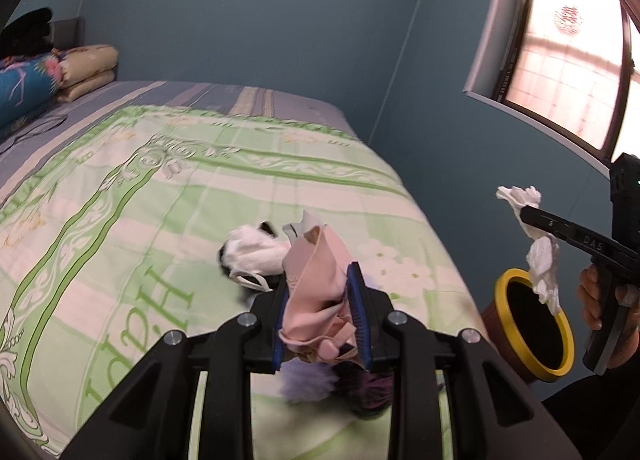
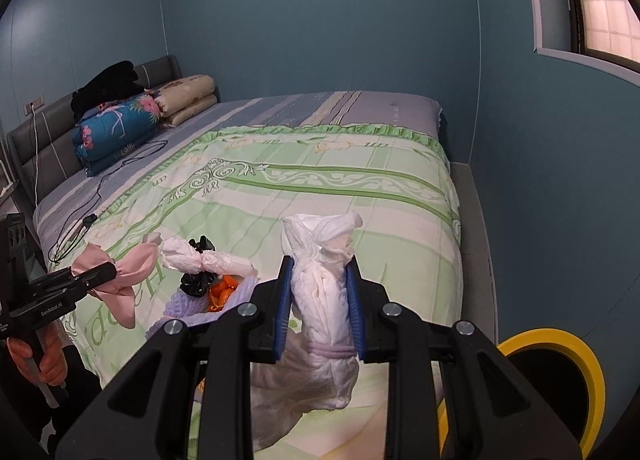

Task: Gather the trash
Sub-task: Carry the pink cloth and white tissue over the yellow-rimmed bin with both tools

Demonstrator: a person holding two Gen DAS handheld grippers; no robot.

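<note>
My left gripper (image 1: 320, 286) is shut on a crumpled pink piece of trash (image 1: 312, 280), lifted above the green quilt (image 1: 160, 187). My right gripper (image 2: 320, 264) is shut on a white wad of tissue (image 2: 322, 300), also held off the bed. Each shows in the other's view: the right gripper (image 1: 526, 215) with the white tissue (image 1: 542, 260) hangs over the yellow-rimmed bin (image 1: 504, 280); the left gripper (image 2: 106, 272) carries the pink trash (image 2: 132, 266). On the quilt lie a twisted white tissue (image 2: 188, 256), a black bag (image 2: 196, 282), orange peel (image 2: 223, 291) and a lilac knitted piece (image 2: 244, 294).
The bin (image 2: 576, 352) stands on the floor by the bed's near right corner. Folded blankets (image 2: 116, 123) and a black garment (image 2: 108, 85) sit by the headboard, with a black cable (image 2: 100, 187) trailing across the sheet. Blue walls and a window (image 1: 568, 59) close the far and right sides.
</note>
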